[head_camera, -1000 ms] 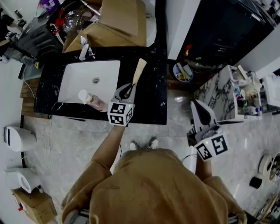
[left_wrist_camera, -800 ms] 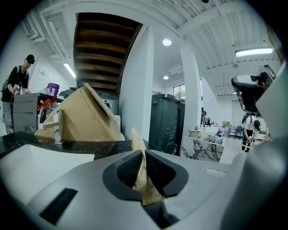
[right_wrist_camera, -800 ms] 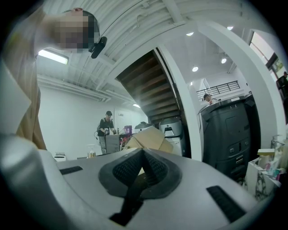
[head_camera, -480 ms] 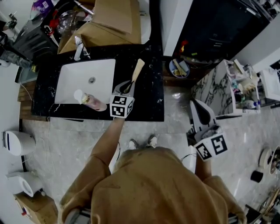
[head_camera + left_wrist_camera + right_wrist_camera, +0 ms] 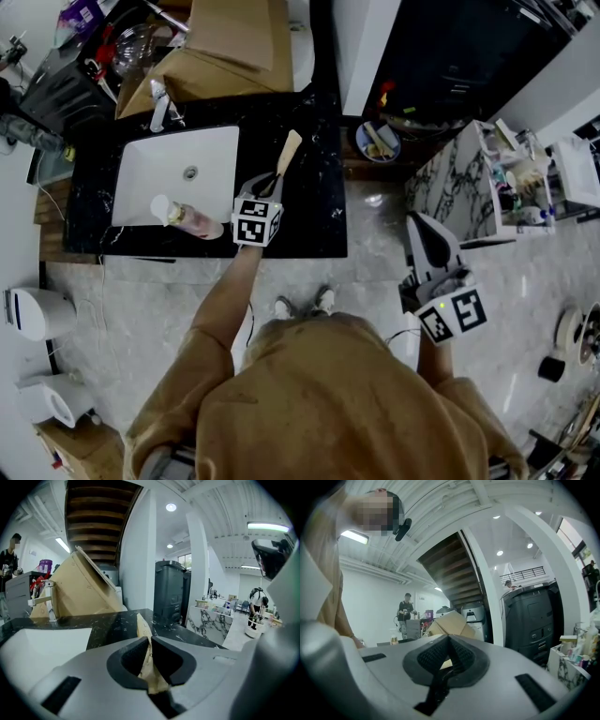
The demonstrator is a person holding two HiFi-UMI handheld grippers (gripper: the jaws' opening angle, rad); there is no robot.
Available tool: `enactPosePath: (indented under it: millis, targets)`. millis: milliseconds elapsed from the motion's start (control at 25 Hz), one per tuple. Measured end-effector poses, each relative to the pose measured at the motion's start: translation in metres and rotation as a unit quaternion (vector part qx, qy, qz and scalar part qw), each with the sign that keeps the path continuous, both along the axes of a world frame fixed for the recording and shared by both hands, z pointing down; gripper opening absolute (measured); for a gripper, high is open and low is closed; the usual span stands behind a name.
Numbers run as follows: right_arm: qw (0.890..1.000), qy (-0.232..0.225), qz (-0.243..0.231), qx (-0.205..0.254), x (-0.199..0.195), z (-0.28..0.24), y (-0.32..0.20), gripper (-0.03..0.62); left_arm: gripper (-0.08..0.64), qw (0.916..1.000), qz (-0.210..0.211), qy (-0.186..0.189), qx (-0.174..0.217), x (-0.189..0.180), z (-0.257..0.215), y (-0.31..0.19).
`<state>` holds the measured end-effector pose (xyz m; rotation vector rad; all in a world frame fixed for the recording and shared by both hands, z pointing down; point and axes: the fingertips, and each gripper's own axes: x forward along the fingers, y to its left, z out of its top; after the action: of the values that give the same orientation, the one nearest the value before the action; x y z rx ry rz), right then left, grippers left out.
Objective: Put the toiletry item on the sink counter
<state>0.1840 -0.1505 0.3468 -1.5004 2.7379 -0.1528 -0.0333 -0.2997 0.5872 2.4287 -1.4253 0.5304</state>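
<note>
black table (image 5: 319, 220) beside the sink (image 5: 155, 183) has the wooden item (image 5: 287, 153) low over it, barely shifted this last second, still pinched in the narrow jaws of the left gripper (image 5: 267, 186), so release seems next; right gripper (image 5: 427, 246) jaws closed, empty.

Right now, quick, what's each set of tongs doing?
Left tongs: closed on the tan toiletry item.
Right tongs: closed, holding nothing.
</note>
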Motion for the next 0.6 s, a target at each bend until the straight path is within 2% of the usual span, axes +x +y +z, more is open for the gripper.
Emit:
enactPosePath:
  millis: [320, 600]
  targets:
    - [1.0, 0.0, 0.005, -0.002, 0.004, 0.001, -0.002, 0.003, 0.025, 0.9994, 0.001, -0.021, -0.026, 0.0, 0.015, 0.0]
    - [1.0, -0.005, 0.005, -0.001, 0.005, 0.001, -0.004, 0.003, 0.026, 0.9969, 0.021, -0.066, -0.039, 0.005, 0.025, 0.0]
